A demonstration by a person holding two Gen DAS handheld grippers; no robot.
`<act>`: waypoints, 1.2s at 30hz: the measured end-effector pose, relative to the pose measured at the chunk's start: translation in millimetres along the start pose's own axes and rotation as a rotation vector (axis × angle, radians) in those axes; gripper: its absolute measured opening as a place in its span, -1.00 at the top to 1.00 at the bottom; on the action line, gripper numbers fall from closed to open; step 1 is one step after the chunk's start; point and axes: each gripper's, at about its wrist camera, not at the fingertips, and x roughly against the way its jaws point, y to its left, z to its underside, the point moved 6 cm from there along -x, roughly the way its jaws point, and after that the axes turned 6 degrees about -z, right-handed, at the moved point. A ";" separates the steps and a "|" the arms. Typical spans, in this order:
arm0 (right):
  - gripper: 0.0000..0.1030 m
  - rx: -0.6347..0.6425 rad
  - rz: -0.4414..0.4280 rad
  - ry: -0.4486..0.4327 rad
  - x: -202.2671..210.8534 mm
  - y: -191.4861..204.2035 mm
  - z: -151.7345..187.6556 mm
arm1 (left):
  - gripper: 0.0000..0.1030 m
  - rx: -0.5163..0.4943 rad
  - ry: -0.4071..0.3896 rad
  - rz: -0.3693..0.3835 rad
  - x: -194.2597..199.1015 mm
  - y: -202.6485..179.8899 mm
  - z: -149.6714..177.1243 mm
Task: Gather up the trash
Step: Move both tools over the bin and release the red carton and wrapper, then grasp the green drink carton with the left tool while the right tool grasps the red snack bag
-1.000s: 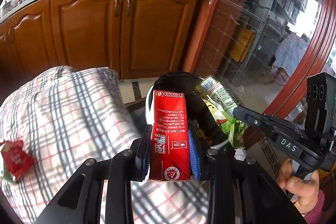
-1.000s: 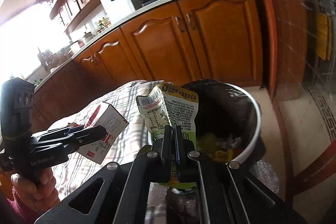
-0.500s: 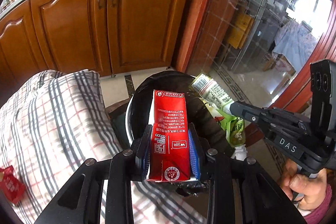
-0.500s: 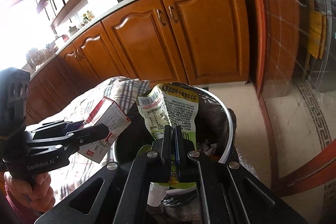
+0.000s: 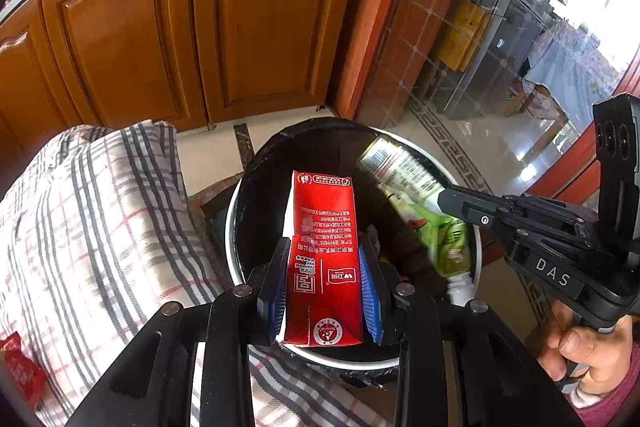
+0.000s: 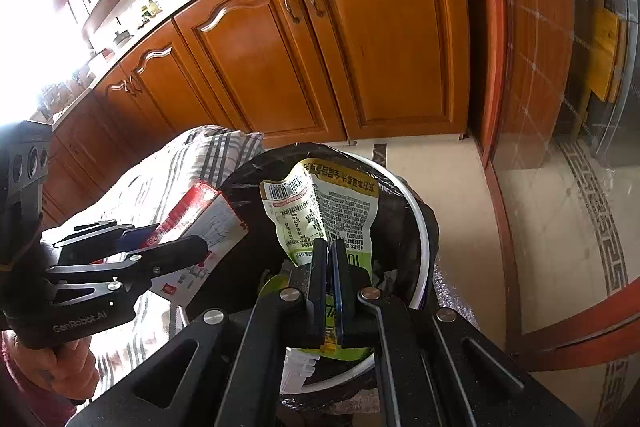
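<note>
My left gripper (image 5: pixel 323 267) is shut on a red milk carton (image 5: pixel 323 243) and holds it over the mouth of a round bin (image 5: pixel 236 223) lined with a black bag. My right gripper (image 6: pixel 330 267) is shut on a green and white pouch (image 6: pixel 320 211) and holds it over the same bin (image 6: pixel 420 223). In the left wrist view the pouch (image 5: pixel 404 175) and the right gripper (image 5: pixel 452 199) show at the right. In the right wrist view the carton (image 6: pixel 208 215) and the left gripper (image 6: pixel 160 243) show at the left.
A table with a plaid cloth (image 5: pixel 80 227) stands left of the bin, with a red wrapper (image 5: pixel 16 367) on it at the near left. Wooden cabinets (image 5: pixel 200 27) stand behind, and a glass door (image 5: pixel 500 47) is to the right.
Both grippers have moved forward and right, from above the table edge to above the bin's mouth, still holding the carton and the pouch.
</note>
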 end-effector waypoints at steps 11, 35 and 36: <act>0.39 -0.047 -0.018 -0.069 22.6 2.6 0.6 | 0.05 0.054 -0.064 0.001 22.9 9.9 12.7; -0.57 0.038 -0.219 -0.106 14.7 136.8 59.4 | 0.04 0.336 -0.175 -0.113 142.2 124.2 178.9; -0.57 0.043 -0.225 -0.100 12.6 142.6 61.5 | 0.04 0.344 -0.178 -0.120 147.3 128.3 183.4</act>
